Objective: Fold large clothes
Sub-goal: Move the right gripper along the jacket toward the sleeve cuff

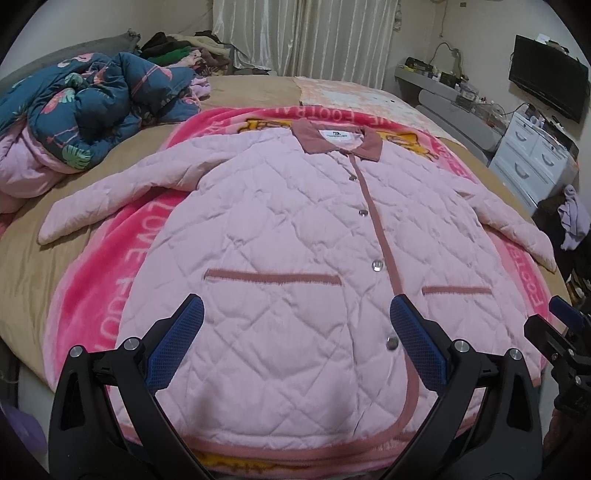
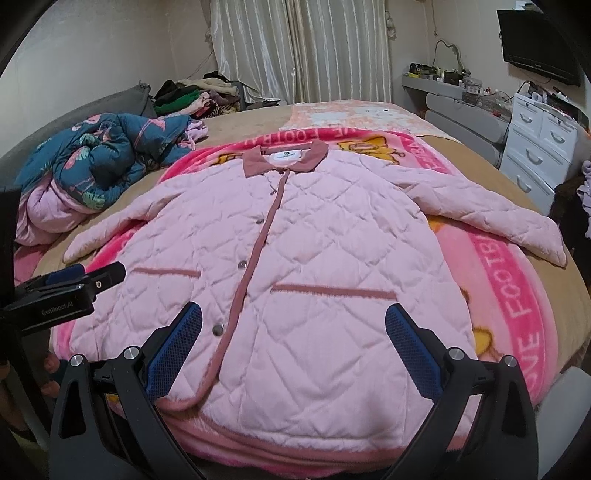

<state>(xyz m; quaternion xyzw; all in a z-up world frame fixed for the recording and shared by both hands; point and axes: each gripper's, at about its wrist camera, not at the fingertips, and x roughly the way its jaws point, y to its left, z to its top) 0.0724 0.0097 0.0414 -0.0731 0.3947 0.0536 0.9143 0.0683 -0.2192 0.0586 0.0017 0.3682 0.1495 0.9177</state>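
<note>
A pink quilted jacket (image 1: pixel 280 236) with a darker pink collar, placket and pocket trims lies flat and buttoned, front up, on a pink printed blanket (image 1: pixel 110 273) on the bed; it also shows in the right wrist view (image 2: pixel 314 236). Both sleeves spread outward. My left gripper (image 1: pixel 295 314) is open and empty, above the jacket's lower left part near the hem. My right gripper (image 2: pixel 293 317) is open and empty above the lower right part. The right gripper shows at the left wrist view's right edge (image 1: pixel 561 321). The left gripper shows at the right wrist view's left edge (image 2: pixel 85 277).
A crumpled teal floral quilt (image 1: pixel 85 107) lies at the bed's far left, with a pile of clothes (image 1: pixel 177 51) behind it. A white drawer unit (image 1: pixel 532 155), shelf and wall TV (image 1: pixel 550 77) stand right of the bed. Curtains (image 1: pixel 303 33) hang at the back.
</note>
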